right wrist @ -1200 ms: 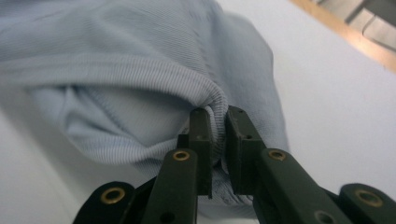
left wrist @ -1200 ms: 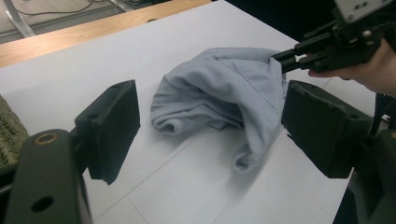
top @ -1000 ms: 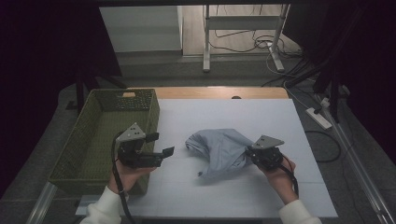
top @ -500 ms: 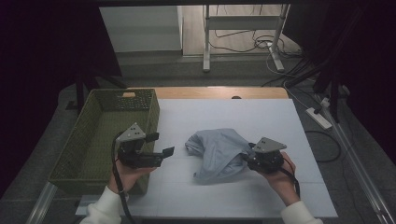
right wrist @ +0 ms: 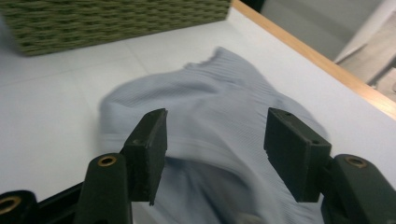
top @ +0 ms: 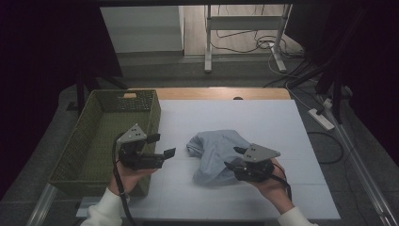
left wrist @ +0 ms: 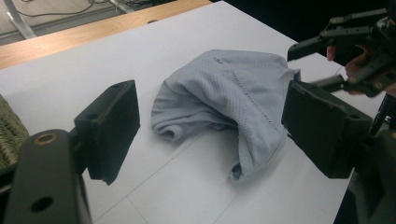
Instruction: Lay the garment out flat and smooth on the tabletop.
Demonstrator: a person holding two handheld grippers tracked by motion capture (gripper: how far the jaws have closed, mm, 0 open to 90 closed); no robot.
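A crumpled light blue garment (top: 214,150) (left wrist: 233,98) (right wrist: 210,102) lies mid-table on the white surface. My right gripper (top: 233,157) (right wrist: 219,126) hovers at the garment's near right edge. Its jaws have just been opening and stand apart, with the cloth lying beyond and below them and not pinched. My left gripper (top: 161,145) (left wrist: 212,107) is held open and empty to the garment's left, pointing at it across a strip of bare table. In the left gripper view the right gripper (left wrist: 345,51) appears at the upper right, beyond the cloth.
A green woven basket (top: 101,136) (right wrist: 107,18) stands along the table's left side, just behind my left hand. The table's far edge is a wooden strip (top: 221,93). A power strip (top: 321,118) and cables lie on the floor off the right side.
My right gripper has opened, let go of the garment's edge and drawn back a little toward the near right. The cloth has settled flatter. The left gripper has stayed put.
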